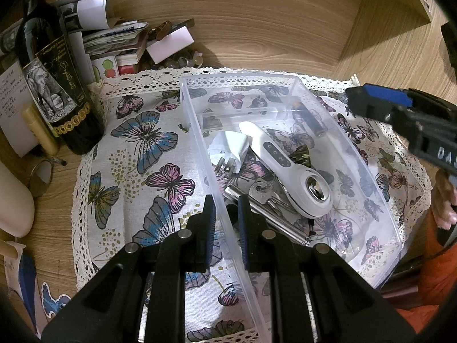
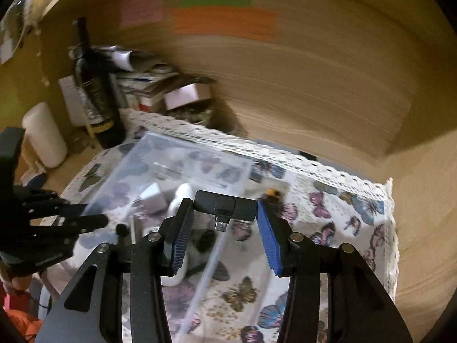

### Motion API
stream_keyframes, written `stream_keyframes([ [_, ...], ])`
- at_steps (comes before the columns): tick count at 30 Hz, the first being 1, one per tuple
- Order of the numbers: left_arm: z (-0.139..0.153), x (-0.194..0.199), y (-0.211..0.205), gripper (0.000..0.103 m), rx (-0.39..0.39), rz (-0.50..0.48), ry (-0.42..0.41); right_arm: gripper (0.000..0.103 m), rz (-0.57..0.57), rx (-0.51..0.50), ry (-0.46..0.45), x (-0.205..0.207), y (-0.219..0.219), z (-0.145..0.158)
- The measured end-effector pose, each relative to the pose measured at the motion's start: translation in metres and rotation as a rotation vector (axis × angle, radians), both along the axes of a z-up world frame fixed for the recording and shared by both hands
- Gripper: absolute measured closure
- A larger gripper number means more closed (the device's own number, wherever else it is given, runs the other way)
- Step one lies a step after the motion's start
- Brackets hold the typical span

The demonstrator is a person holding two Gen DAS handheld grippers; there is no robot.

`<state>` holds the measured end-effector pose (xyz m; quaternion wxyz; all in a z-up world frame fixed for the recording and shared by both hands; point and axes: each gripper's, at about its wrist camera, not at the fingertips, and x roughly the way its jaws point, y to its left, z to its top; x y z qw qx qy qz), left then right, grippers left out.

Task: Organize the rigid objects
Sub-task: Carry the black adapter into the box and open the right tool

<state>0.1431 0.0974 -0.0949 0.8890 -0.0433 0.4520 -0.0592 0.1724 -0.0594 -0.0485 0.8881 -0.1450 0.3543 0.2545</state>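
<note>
Over the butterfly cloth, the left gripper pinches the clear bin's wall while the right gripper clamps a black adapter.

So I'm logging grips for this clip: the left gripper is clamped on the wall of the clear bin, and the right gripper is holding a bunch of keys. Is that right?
One detail is wrong. The right gripper holds a small black adapter with a plug tip, as the right wrist view shows; the keys lie inside the clear bin. The left gripper is indeed clamped on the bin's wall.

Left claw clamped tight; right claw gripping, partly spread, angled downward.
</note>
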Motion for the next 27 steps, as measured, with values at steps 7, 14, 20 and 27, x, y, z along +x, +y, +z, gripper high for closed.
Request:
stream_keyframes([
  [7, 0.000, 0.000, 0.000, 0.089, -0.002, -0.001, 0.002, 0.061, 0.089, -0.038, 0.045, -0.008, 0.028, -0.017],
  [14, 0.000, 0.000, -0.001, 0.089, -0.001, 0.000, 0.001, 0.061, 0.141, -0.088, 0.109, -0.010, 0.046, -0.041],
  [20, 0.000, 0.000, -0.001, 0.089, -0.001, 0.000, 0.002, 0.061, 0.167, -0.119, 0.149, -0.011, 0.053, -0.053],
  [27, 0.000, 0.000, -0.001, 0.089, -0.001, -0.001, 0.001, 0.050, 0.149, -0.100, 0.125, -0.011, 0.044, -0.044],
])
